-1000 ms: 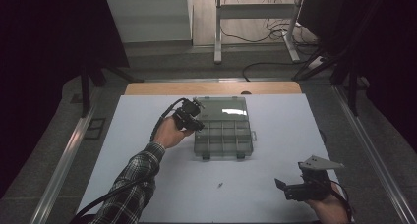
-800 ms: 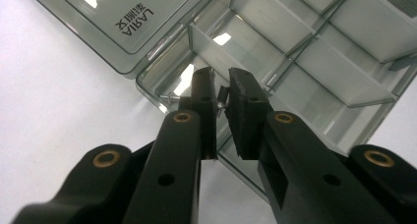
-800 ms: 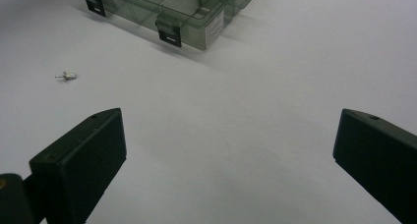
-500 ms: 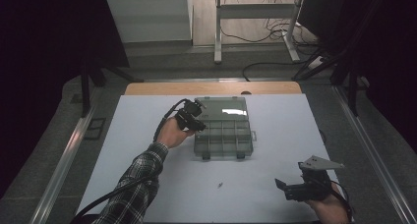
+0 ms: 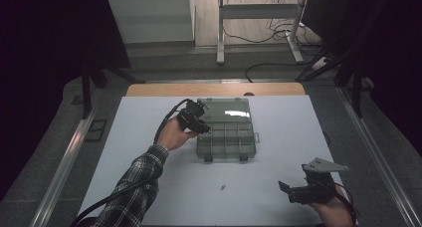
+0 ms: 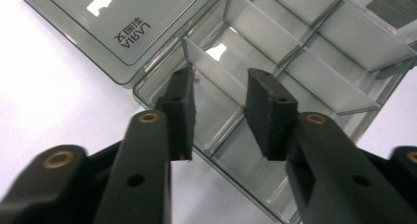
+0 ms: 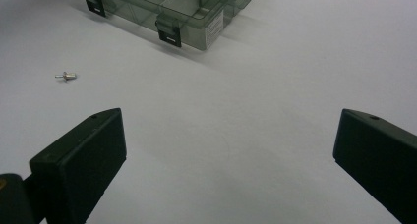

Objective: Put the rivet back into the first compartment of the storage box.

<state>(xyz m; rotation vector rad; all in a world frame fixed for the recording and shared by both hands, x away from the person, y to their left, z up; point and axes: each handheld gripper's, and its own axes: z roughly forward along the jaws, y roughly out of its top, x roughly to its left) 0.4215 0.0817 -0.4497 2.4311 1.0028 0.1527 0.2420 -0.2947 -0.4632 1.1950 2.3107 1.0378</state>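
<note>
A clear grey compartment box [image 5: 226,132] is seen at the middle of the white table [image 5: 149,197], its long axis running left to right, the open lid [image 6: 118,27] laid flat on the far side and the latches [image 7: 169,35] turned to the near edge. The compartments in view hold nothing. The left gripper [image 6: 219,113] is poised over the box's far left corner; its jaws have just been opening and nothing is gripped between them. A small metal pin [image 7: 66,76] lies on the table near the box. The right gripper [image 5: 291,189] is held at the near right, jaws wide apart.
</note>
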